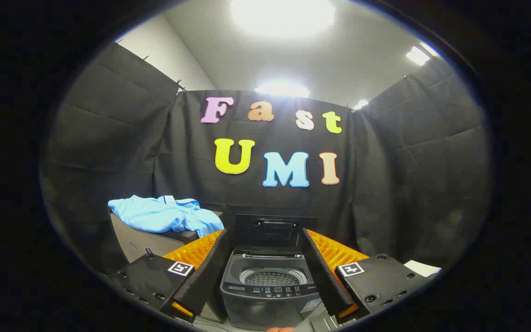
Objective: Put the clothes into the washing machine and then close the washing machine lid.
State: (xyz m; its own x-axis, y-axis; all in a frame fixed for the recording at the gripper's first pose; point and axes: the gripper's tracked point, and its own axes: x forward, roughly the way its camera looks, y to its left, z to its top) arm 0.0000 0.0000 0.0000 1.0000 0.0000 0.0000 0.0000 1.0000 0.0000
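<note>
My fingers (265,258) are spread wide with nothing between them but air, and through the gap I look down at the washing machine (270,290) just ahead. Its lid (274,233) stands upright at the back and the drum (273,278) is open and looks bare inside. The clothes (166,216), a light blue shirt by the look of it, lie crumpled on the counter (155,242) off to my left, beside the machine and level with its raised lid. So nothing is loaded yet, and the first job, I judge, is the pick.

The shirt is soft and heaped. If I pinch only a top fold I may lift a sleeve and leave the rest dragging, and a trailing hem could catch on the counter edge or drape over the machine's rim instead of dropping into the drum. Cloth left hanging over the rim would then stop the lid from seating.

The lid itself is the other worry. It stands close to the path from shirt to drum, so a careless swing could knock it down early, onto my fingers or the shirt.
</note>
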